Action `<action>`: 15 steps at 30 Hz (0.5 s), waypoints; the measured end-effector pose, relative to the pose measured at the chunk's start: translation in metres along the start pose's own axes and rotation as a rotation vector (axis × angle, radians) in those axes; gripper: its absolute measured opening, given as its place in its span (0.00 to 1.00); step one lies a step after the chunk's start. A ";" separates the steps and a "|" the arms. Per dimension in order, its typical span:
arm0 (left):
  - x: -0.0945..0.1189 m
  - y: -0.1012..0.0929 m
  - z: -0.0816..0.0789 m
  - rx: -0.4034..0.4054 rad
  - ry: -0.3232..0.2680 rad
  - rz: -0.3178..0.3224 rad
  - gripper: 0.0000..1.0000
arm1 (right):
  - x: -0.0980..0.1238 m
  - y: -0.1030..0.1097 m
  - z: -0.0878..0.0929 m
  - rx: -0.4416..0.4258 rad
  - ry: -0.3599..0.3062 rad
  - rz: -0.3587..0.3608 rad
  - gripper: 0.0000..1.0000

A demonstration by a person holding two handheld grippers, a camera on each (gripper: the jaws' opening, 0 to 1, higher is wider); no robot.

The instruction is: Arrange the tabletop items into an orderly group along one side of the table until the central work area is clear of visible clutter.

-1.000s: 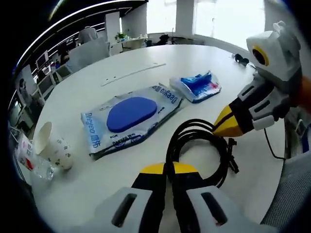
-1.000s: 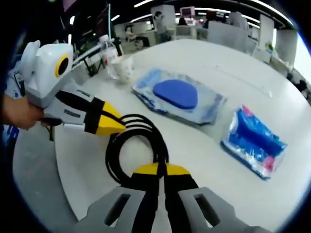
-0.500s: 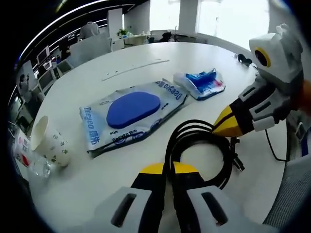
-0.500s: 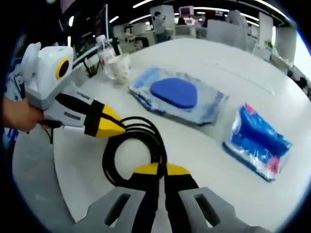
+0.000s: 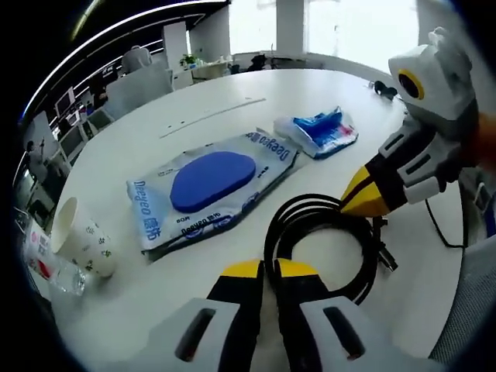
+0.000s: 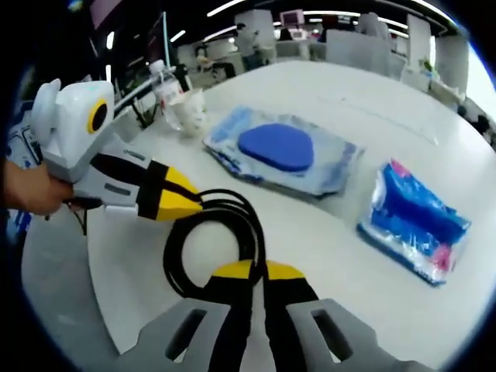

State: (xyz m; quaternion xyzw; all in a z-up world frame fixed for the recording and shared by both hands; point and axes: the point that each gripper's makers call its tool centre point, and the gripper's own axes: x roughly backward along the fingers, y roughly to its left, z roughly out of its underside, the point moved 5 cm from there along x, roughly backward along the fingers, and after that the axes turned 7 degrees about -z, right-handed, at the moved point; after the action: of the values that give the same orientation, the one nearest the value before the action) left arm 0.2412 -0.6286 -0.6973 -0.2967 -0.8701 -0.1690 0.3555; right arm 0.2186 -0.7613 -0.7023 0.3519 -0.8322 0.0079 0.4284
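Two handheld grippers, same design

Each grey plastic left gripper (image 5: 267, 269) and grey plastic right gripper (image 6: 249, 270) has black jaws with yellow tips (and a white rounded housing with a yellow-ringed lens).

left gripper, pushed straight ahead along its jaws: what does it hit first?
Left gripper is already shut on the black cable coil. Beyond the coil, probably the wet wipes pack, though depth is unclear.

Bright room, bendy pictures
Light pours in from far windows (image 5: 341, 23) and shines on the white table (image 5: 225, 93). Edges curve and look blurry.
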 end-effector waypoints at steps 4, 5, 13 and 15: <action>-0.001 0.004 0.001 0.015 -0.001 -0.009 0.09 | -0.001 0.001 -0.001 -0.003 -0.002 0.009 0.01; 0.000 0.004 0.001 0.017 -0.001 -0.008 0.09 | -0.001 0.001 -0.001 -0.002 -0.005 0.009 0.01; 0.003 0.005 0.000 0.018 -0.009 -0.007 0.12 | 0.001 0.001 0.000 0.004 -0.026 0.020 0.03; 0.005 0.005 -0.003 0.014 -0.028 -0.008 0.12 | 0.003 -0.001 0.002 -0.002 -0.037 0.029 0.07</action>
State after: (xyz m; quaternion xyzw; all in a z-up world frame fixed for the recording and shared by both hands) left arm 0.2427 -0.6239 -0.6912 -0.2931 -0.8772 -0.1604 0.3448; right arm 0.2164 -0.7643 -0.7014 0.3393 -0.8451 0.0066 0.4132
